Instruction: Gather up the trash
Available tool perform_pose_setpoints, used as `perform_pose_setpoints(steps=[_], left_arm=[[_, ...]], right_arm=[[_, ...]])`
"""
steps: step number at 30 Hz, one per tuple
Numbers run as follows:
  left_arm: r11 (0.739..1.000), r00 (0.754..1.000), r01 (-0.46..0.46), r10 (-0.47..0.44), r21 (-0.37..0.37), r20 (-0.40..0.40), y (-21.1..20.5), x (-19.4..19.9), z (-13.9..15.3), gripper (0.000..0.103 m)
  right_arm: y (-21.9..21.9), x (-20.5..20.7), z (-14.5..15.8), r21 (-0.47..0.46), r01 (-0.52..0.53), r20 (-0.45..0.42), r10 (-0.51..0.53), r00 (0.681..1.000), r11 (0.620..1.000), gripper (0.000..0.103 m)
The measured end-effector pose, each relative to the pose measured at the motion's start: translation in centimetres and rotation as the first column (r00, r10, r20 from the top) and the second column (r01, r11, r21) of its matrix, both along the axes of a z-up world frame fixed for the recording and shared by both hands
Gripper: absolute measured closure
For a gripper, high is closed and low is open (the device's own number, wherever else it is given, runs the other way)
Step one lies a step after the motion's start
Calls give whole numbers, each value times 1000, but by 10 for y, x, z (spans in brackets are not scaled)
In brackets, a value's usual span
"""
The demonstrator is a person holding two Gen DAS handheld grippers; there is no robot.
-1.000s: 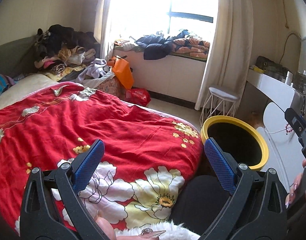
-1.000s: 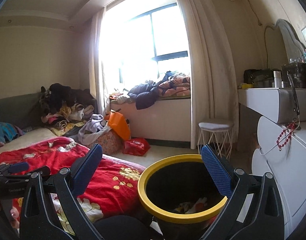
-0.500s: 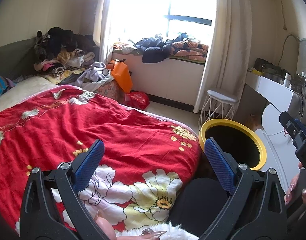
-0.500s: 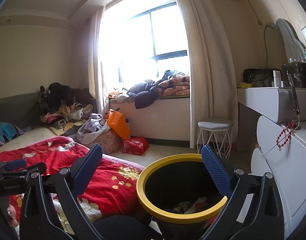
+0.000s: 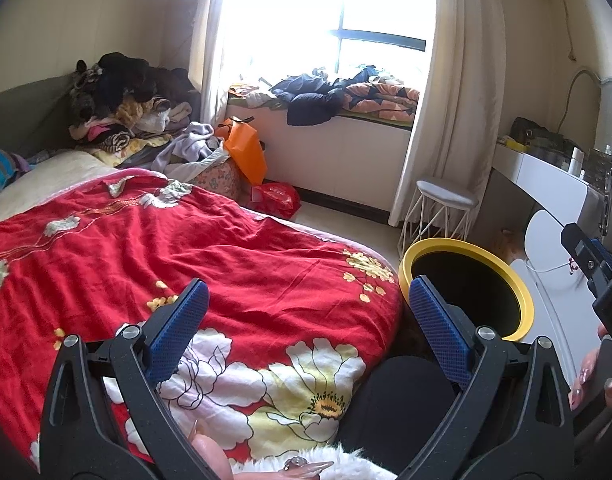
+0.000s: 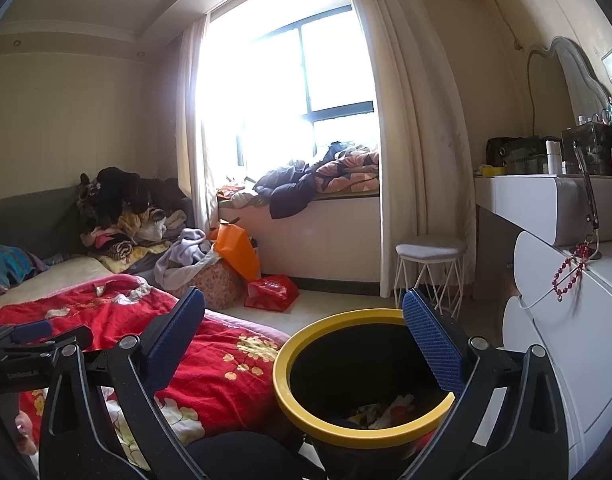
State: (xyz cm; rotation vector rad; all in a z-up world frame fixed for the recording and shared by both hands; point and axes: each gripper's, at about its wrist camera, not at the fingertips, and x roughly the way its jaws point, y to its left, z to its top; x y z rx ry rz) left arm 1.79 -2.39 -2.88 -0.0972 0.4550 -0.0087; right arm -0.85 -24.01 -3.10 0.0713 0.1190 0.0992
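A black trash bin with a yellow rim [image 6: 306,332] stands by the foot of the bed; it also shows in the left wrist view [image 5: 521,292]. Crumpled trash [image 6: 381,410] lies at its bottom. My right gripper [image 6: 304,332] is open and empty, held just above and before the bin's rim. My left gripper [image 5: 306,320] is open and empty over the red floral bedcover [image 5: 226,264]. Small pale scraps [image 5: 118,188] lie on the cover's far end. The right gripper's tip [image 5: 589,256] shows at the right edge of the left wrist view.
A white stool [image 6: 429,252] stands by the curtain. A white dresser [image 6: 585,320] with red beads is on the right. An orange bag [image 6: 238,248], a red bag [image 6: 272,292] and piled clothes [image 6: 122,216] sit near the window seat.
Both views have shifted only slightly; the left gripper has drifted a little, so the bin sits slightly lower and further left in its view. Both grippers stay open.
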Motion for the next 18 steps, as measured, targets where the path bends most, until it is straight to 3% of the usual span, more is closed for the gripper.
perform_pose_setpoints(steps=[18], left_arm=[[1000, 1000, 0, 0, 0, -3, -1, 0, 0, 11]], right_arm=[[1, -1, 2, 11, 1, 0, -1, 1000, 1000, 6]])
